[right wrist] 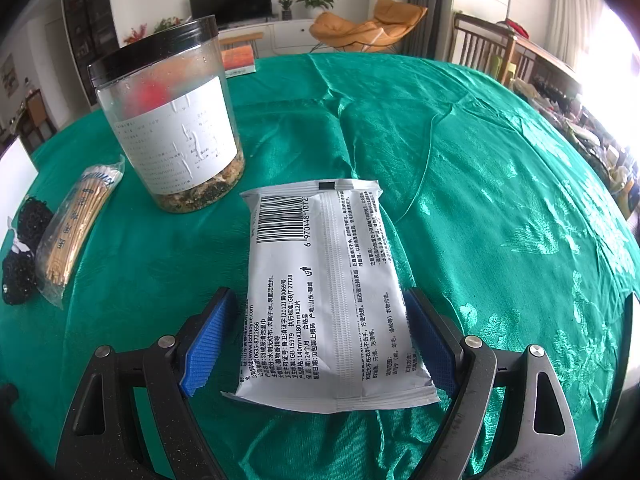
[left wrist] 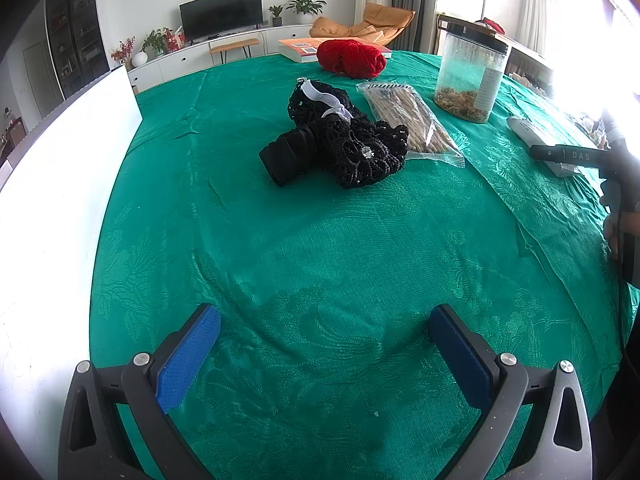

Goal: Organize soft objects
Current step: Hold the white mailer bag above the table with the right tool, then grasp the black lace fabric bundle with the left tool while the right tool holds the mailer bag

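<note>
A black lace garment [left wrist: 340, 140] with a white strap lies bunched mid-table on the green cloth; part of it shows at the left edge of the right wrist view [right wrist: 22, 252]. A red yarn ball [left wrist: 351, 58] sits at the far side. My left gripper [left wrist: 324, 352] is open and empty, low over bare cloth, well short of the garment. A white wet-wipe pack [right wrist: 328, 296] lies flat between the blue pads of my right gripper [right wrist: 320, 340], which is open around it; the right pad looks close to or touching the pack's edge, the left pad stands apart.
A clear jar with a black lid [right wrist: 176, 120] [left wrist: 472, 72] and a bag of sticks [right wrist: 76, 228] [left wrist: 408, 120] stand near the garment. A book [left wrist: 304, 50] lies at the far edge. A white board [left wrist: 60, 160] lines the table's left side.
</note>
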The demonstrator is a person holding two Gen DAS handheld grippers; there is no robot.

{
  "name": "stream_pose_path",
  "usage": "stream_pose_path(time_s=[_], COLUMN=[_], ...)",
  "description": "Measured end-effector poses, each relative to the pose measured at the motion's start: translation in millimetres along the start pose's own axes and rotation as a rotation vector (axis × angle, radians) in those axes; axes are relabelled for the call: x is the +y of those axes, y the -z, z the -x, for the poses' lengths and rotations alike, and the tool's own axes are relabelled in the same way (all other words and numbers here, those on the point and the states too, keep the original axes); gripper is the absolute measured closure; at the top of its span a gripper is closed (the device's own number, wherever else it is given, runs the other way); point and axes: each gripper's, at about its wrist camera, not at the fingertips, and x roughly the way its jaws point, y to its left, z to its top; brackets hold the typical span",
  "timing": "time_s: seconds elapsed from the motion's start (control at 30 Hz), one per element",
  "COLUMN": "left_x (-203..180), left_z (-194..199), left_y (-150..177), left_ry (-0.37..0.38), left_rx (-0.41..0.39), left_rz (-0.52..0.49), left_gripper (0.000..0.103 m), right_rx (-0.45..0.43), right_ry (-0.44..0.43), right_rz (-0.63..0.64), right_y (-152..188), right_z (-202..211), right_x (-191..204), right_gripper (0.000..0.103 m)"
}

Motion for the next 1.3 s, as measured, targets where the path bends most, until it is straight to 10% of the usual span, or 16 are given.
stream_pose_path(time_s=[1.17,1.3], left_x=[0,3], left_z=[-1,2], left_y=[-3,-32], left_ry=[-0.006,0.167], left_rx=[0.016,0.058], left_rz=[0.015,0.074], left_gripper=[0.0,0.0], right_rx=[0.0,0.001], right_ry=[-0.001,-0.006], right_rz=[0.0,-0.001], right_y=[0,1], right_z=[0,2], right_x=[1,2], right_gripper=[0.016,0.015])
